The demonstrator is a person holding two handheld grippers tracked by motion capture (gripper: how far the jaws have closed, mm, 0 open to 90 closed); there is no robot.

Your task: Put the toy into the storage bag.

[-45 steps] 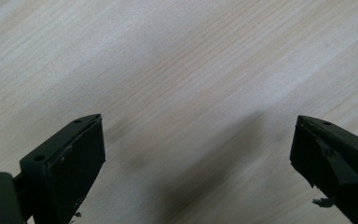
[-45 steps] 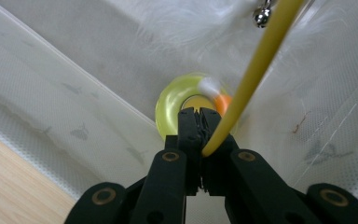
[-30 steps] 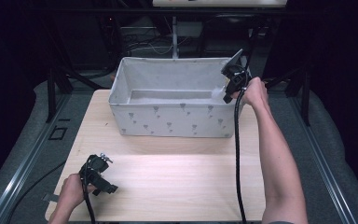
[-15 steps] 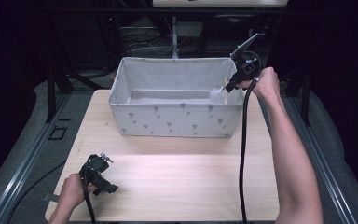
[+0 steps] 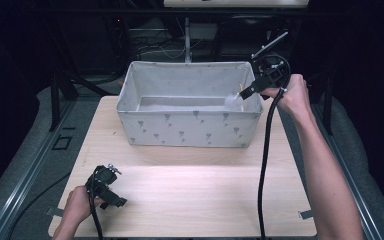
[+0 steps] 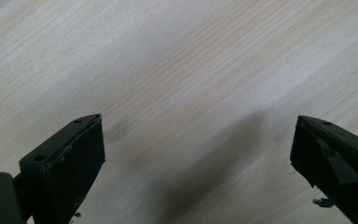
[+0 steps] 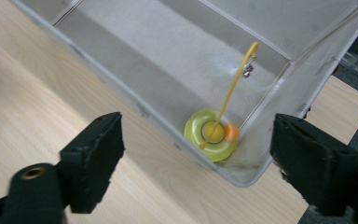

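Observation:
A grey fabric bin (image 5: 190,114) with a small triangle print stands at the back of the wooden table (image 5: 205,200). My right gripper (image 5: 245,92) hangs over the bin's right end, tips pointing down into it. Its jaws have just been opening and stand wide apart with nothing between the pads. In the right gripper view (image 7: 198,128) a yellow-green disc toy (image 7: 212,135) with an orange bead and a yellow cord sits below in a corner of the bin (image 7: 135,105), slightly blurred. My left gripper (image 5: 111,197) rests at the table's front left, open (image 6: 196,135) over bare wood.
A black cable (image 5: 264,170) runs from the right gripper down across the table's right side to the front edge. Dark frame rails and cables lie behind and beside the table. Bare wood stretches between the bin and the front edge.
The right gripper has risen and drawn back from inside the bin's right end to above its rim, and its jaws have parted. The left gripper has stayed put.

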